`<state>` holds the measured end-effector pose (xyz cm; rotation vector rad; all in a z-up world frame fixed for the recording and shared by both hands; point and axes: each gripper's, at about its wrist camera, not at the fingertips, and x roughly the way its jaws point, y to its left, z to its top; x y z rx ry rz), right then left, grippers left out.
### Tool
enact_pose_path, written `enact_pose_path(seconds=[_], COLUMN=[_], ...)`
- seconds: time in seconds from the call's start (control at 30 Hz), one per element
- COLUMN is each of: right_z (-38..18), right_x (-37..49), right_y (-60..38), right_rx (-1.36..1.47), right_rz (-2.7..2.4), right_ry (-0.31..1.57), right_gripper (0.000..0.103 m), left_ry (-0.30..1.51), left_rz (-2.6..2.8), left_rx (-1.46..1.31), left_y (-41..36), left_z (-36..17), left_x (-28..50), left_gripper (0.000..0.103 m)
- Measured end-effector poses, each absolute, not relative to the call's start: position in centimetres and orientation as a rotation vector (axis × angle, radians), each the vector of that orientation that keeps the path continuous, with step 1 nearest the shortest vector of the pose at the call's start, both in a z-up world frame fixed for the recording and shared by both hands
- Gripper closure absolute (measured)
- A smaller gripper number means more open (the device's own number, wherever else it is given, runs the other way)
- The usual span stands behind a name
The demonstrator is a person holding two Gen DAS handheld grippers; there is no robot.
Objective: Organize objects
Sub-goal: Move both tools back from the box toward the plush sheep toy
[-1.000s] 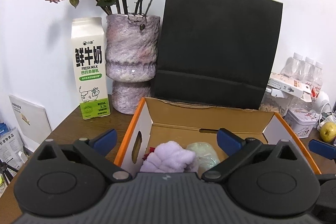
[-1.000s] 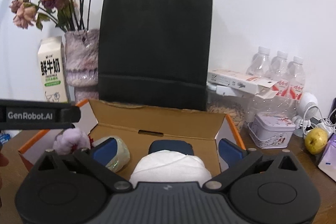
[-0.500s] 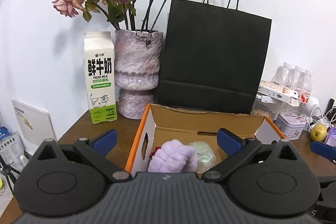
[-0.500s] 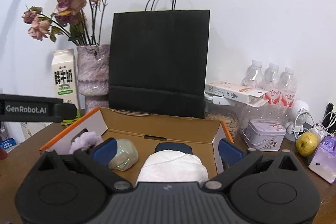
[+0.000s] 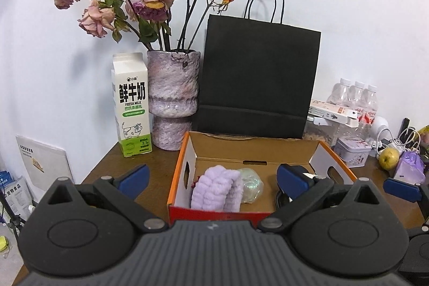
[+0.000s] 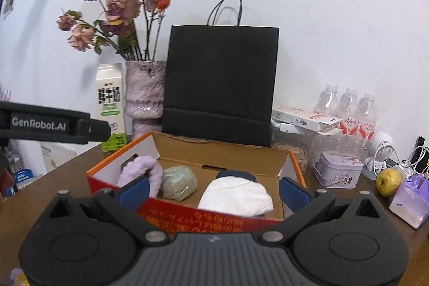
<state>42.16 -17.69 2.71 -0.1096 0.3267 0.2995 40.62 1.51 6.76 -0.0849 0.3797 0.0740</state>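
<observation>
On the brown table [image 5: 163,173], an open orange cardboard box [image 5: 175,178] is framed by both grippers, each spread wide and holding nothing.

Left gripper [image 5: 213,177] and right gripper [image 6: 213,190] are held back from the box's near wall, blue pads apart. Inside the box, a purple fuzzy cloth [image 5: 217,188] is seen at the left end, a pale green bundle [image 6: 179,182] just beside it, a white rolled cloth [image 6: 236,196] toward the right, with a dark blue item [image 6: 236,174] partly hidden behind it. Behind the box, a black paper bag [image 5: 258,77], a vase of dried roses [image 5: 173,87] and a milk carton [image 5: 132,105] are lined up against the wall. A tin [image 6: 339,169], water bottles [image 6: 348,109] and a yellow-green apple [image 6: 388,182] are placed to the right.
</observation>
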Motion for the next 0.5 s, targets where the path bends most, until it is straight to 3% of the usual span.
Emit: enact_pose_path(seconds=[0.5], right_z=[2.1], right_x=[36.2], right_y=[-17.8], right_rx=[-0.098], right_rz=[0.357], right_ry=[0.35], right_gripper=[0.0], left_ry=[0.38], left_rz=[0.096], left_rx=[-0.092], left_y=[3.2], left_z=[7.3], left_x=[35.1], left_gripper=[0.0])
